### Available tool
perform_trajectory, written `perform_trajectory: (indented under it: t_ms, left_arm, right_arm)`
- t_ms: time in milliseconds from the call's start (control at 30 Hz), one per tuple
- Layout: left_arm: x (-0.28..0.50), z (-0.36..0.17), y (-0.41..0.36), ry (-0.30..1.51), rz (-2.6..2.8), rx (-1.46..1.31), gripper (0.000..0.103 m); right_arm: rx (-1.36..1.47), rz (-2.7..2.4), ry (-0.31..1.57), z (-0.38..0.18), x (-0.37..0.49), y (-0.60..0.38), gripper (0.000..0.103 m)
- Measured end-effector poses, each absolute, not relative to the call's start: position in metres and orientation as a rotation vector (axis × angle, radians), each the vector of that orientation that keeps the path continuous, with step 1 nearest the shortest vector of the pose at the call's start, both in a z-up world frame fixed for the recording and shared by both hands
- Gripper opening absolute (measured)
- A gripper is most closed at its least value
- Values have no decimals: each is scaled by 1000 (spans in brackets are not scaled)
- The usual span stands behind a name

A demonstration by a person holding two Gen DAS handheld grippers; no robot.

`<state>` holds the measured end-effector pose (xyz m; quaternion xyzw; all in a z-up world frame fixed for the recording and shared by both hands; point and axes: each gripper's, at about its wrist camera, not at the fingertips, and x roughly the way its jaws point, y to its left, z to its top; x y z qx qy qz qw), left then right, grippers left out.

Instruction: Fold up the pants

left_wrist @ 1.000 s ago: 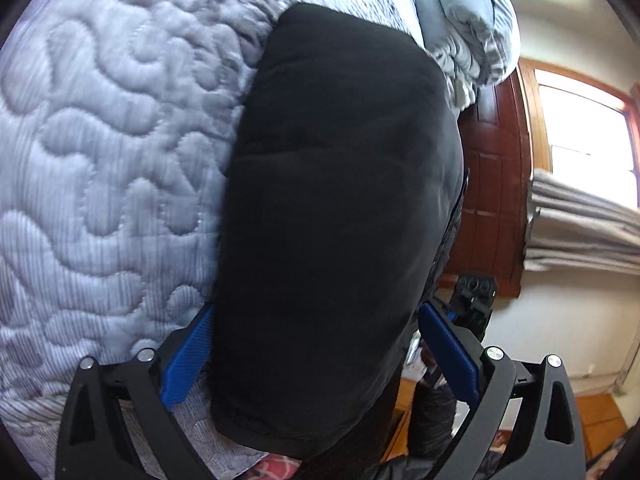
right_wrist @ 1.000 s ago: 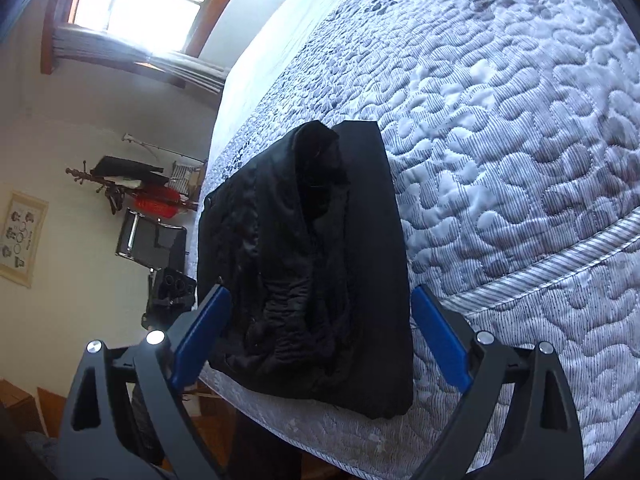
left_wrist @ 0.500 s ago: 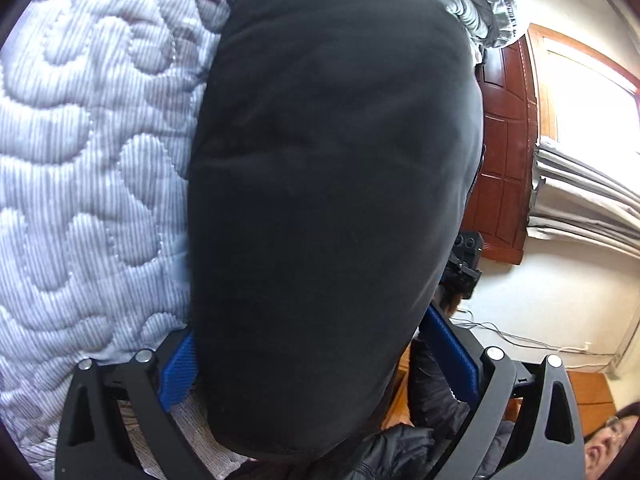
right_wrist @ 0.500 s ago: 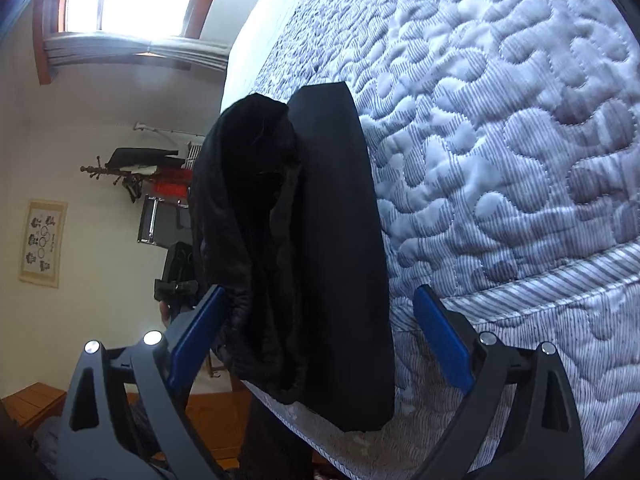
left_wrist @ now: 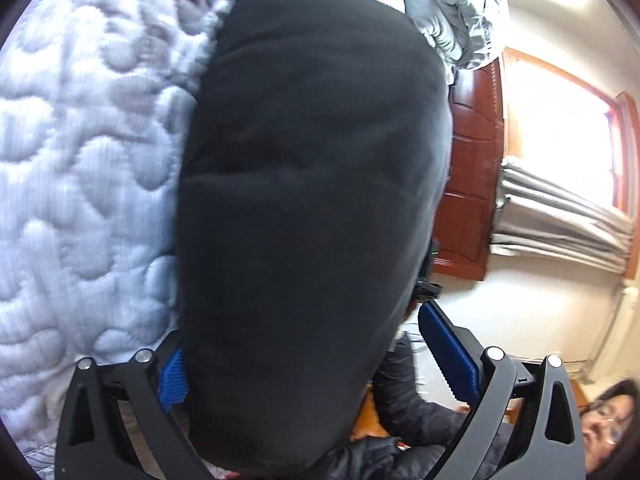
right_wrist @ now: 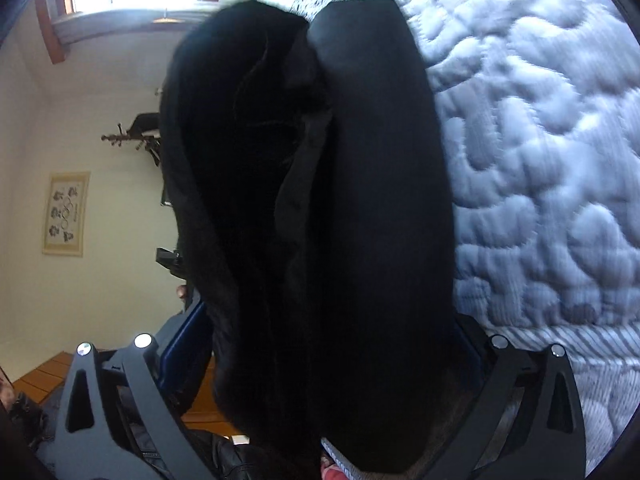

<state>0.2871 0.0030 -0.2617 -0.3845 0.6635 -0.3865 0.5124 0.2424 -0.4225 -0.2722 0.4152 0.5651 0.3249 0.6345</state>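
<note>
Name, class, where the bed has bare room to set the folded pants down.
Bare quilt lies beyond the black pants, and between the pants and the pillows. It is crowded at the bed's edge, where both open grippers straddle the bundle.

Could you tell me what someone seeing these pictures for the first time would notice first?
A bulky bundle of folded black pants fills the middle of both views, lying between the open jaws of the left gripper and the right gripper. It rests on a pale quilted bedspread. A bright window glares at the right of the left view.
</note>
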Motion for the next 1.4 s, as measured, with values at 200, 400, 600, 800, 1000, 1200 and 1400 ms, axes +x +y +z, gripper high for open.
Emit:
perform_trajectory:
  t_ms: [200,400,600,800,1000,1200,1400]
  left_arm:
    - [291,-255,-29,1622,-896,-774,99]
    - [289,-250,-19,1545,-897,-895,99]
    - [282,-244,-25,1522,-821,-820,78]
    - [278,-237,-22,1511,-796,-837,53]
    - [274,-230,-17,1467,-808,-837,40]
    - [271,-206,-24,1383,-851,-844,38]
    - [274,-183,-22,1328,-866,-841,38]
  right_arm:
    - [918,724,1263,-266,243,-422,100]
    - [908,688,1213,-262,230,-432,78]
    - [879,654,1166,-244,219,-441,55]
    - [820,641,1141,-221,213,-422,48]
    - [791,634,1119,-210,217,-407,44]
    - [766,628,1093,-187,215,-385,43]
    - [736,634,1068,-165,222,-380,43]
